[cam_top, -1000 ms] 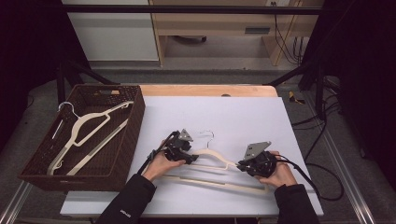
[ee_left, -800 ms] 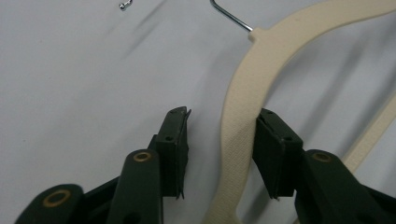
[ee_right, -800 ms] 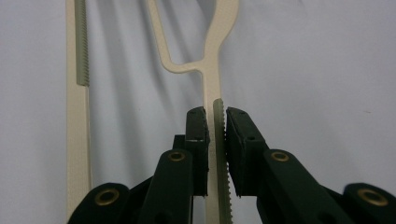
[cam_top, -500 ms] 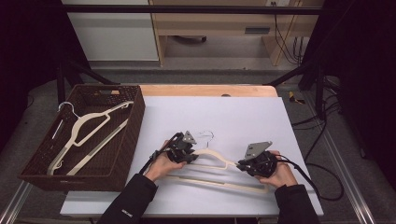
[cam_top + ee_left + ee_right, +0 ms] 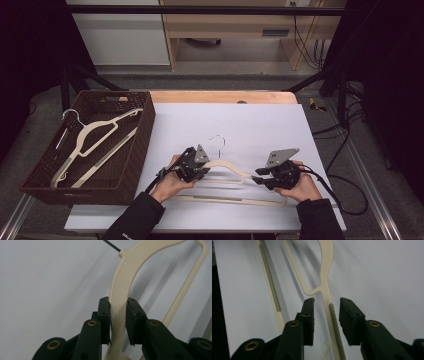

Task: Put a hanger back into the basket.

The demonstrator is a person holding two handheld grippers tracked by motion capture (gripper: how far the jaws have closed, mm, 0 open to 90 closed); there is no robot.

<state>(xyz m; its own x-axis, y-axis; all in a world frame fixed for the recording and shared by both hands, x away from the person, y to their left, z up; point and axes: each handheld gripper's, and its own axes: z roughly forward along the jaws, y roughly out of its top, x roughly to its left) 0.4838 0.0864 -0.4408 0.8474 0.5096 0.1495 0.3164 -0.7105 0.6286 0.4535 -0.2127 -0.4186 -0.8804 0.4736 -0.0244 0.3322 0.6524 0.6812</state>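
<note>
Hanger (image 5: 227,167): left gripper (image 5: 192,167) clamps one shoulder; right gripper (image 5: 270,179), just released, straddles the other. Lift carefully or the free end swings.

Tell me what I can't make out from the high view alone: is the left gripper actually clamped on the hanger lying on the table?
Observer: Yes. In the left gripper view the left gripper has just closed, and its jaws press on both sides of the hanger's cream shoulder.
Operator: And the right one?
Observer: The right gripper has just been opening. Its jaws stand apart on either side of the hanger arm, with a gap on each side, so it isn't gripping.
Operator: What part of the hanger sits between the right jaws?
Observer: The ribbed, grey-green non-slip strip on the arm, just below where the arm forks.
</note>
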